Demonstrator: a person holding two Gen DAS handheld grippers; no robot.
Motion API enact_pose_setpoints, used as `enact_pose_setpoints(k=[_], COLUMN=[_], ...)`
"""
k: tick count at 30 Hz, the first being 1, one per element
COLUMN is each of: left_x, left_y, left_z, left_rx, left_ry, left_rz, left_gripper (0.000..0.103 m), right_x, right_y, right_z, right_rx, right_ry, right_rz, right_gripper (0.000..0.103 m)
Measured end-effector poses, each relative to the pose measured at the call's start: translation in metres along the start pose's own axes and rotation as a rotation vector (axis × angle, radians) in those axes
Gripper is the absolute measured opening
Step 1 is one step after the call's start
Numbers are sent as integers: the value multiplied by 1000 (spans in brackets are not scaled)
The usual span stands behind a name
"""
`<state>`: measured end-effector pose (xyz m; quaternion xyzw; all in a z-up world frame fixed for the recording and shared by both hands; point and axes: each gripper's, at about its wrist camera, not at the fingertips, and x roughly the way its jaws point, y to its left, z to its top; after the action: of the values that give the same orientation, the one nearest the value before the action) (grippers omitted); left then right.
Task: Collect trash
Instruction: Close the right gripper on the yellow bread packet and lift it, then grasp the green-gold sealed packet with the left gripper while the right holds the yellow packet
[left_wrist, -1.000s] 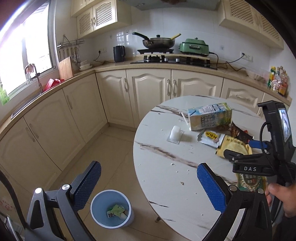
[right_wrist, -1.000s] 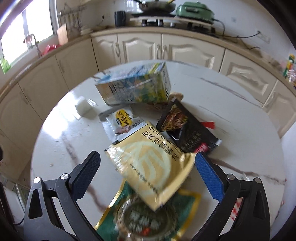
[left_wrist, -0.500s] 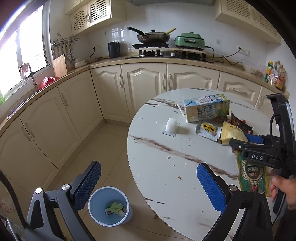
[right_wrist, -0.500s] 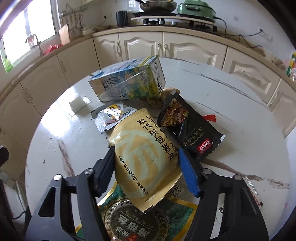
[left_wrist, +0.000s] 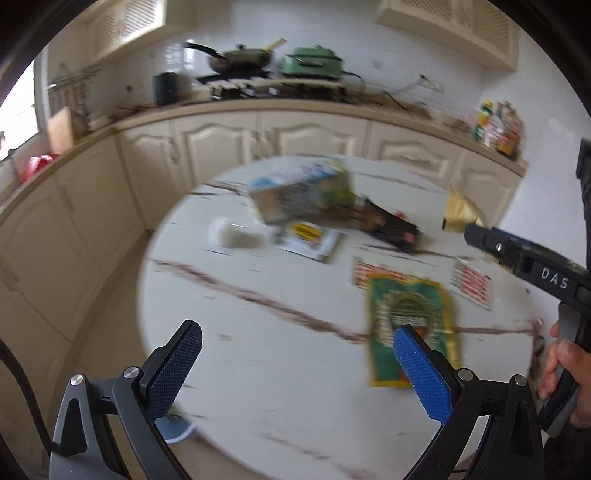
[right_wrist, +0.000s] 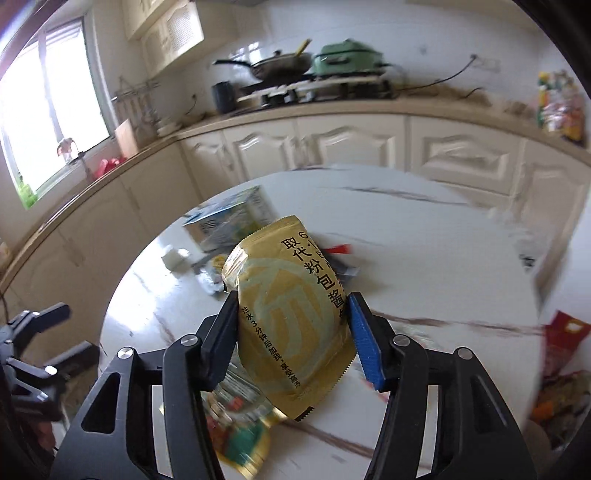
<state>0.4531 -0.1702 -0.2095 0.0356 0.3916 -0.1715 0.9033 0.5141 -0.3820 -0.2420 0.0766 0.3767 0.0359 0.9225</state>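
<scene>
My right gripper is shut on a yellow sauce packet and holds it above the round marble table. In the left wrist view the right gripper is at the right with the packet sticking up from it. My left gripper is open and empty over the table's near edge. On the table lie a green packet, a carton, a black wrapper, a white-yellow sachet and red-striped wrappers. The blue bin shows partly below the table edge.
A small white cup sits on the table's left. Cream cabinets and a counter with a stove and pan run behind. More snack bags lie at the table's right edge.
My right gripper has lifted the yellow packet off the table. My left gripper has swung right and up over the table, so the bin has slid nearly out of view. Both views are motion-blurred.
</scene>
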Motion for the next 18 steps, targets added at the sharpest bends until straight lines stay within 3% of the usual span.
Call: enact_pose_setpoints(k=[6, 9, 12, 18], left_x=[37, 54, 66, 86], left_y=[-62, -71, -75, -85], left_z=[4, 5, 1, 11], left_rx=[73, 65, 35, 90], left_ry=[106, 144, 186, 159], left_rz=[-53, -24, -56, -6], left_gripper=[102, 102, 102, 102], right_x=[-35, -40, -41, -32], right_y=[-44, -60, -69, -75], right_z=[-18, -27, -35, -41], right_rx=[61, 81, 91, 95], right_ry=[-13, -5, -2, -1], right_rz=[-55, -48, -33, 8], right_gripper=[54, 52, 52, 51])
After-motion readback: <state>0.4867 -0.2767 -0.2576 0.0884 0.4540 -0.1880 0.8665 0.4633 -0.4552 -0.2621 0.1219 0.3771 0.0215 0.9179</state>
